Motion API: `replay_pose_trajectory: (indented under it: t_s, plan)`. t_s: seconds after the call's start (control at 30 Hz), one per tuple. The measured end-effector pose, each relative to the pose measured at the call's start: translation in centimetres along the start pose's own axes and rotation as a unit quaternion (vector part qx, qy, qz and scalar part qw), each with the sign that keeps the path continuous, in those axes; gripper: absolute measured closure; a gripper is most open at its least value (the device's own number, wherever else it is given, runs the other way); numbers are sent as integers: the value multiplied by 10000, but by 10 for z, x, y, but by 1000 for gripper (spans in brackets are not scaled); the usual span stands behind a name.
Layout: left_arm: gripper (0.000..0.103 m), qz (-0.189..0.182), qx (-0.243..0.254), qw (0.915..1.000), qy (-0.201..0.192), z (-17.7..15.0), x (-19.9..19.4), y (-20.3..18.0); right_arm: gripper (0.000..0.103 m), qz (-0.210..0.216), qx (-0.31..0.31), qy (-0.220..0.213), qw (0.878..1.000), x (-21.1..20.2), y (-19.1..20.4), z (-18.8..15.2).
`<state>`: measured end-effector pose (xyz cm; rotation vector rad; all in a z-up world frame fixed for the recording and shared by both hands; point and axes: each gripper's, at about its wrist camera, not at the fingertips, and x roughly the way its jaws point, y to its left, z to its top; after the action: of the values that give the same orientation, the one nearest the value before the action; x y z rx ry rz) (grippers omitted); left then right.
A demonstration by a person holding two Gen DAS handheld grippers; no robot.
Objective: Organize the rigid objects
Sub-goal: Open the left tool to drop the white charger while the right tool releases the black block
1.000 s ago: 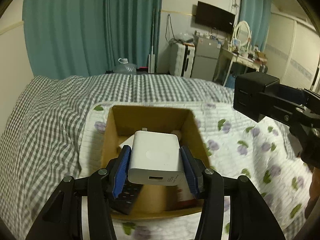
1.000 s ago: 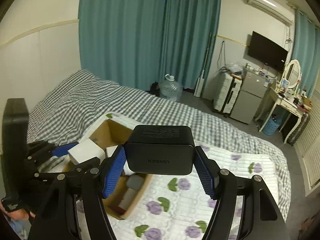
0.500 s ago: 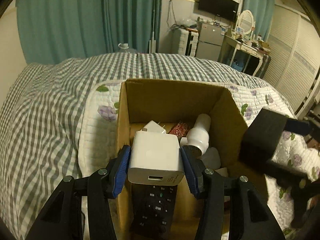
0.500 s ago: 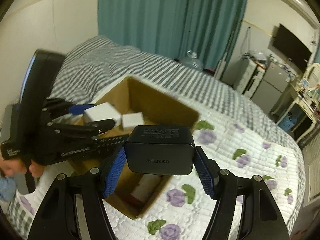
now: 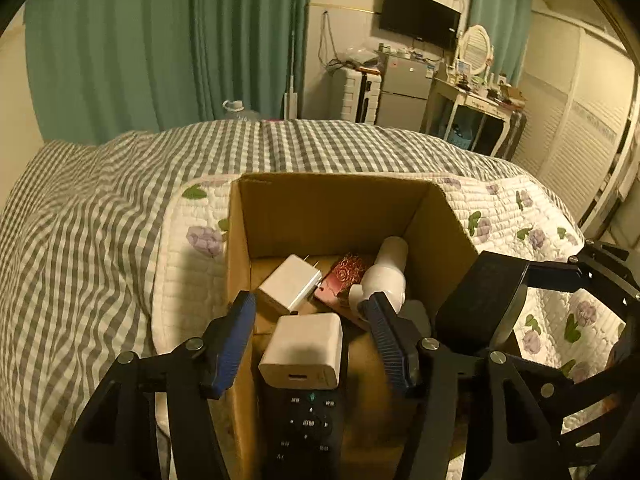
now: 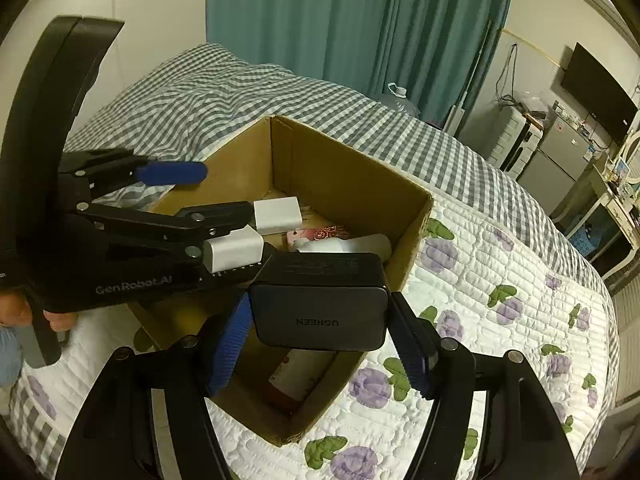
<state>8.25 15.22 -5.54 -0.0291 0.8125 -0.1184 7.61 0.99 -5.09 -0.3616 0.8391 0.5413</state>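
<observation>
An open cardboard box (image 5: 332, 204) (image 6: 348, 184) sits on a floral quilt on the bed. My left gripper (image 5: 310, 340) is open over the box; a white charger (image 5: 302, 352) (image 6: 234, 254) lies between its spread fingers on a black remote (image 5: 306, 428), not touched by them. My right gripper (image 6: 320, 334) has its jaws spread a little wider than the black UGREEN charger (image 6: 320, 304) (image 5: 480, 304) between them, over the box's near right wall. Whether the pads still touch it is unclear.
Inside the box lie another white charger (image 5: 290, 282) (image 6: 277, 215), a red patterned item (image 5: 344, 274), a white bottle (image 5: 384, 276) and a pink-white tube (image 6: 300, 372). The checked blanket (image 5: 100, 220) lies left; furniture and curtains stand behind.
My left gripper opened and let the white charger go onto the remote in the box. My right gripper moved down to the box with the black charger and its jaws widened.
</observation>
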Motion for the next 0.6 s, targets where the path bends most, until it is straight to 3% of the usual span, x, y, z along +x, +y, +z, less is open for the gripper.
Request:
replay_pose_trajectory:
  t_s: [0.23,0.6]
  plan:
    - [38,84,-329,9990,-290,-5,-25,13,36,264,-174,238,9992,11,20,0]
    - [38,75,-429,9987,-273,-11,-27,21,36,440,29,561,9975,52,30,-4]
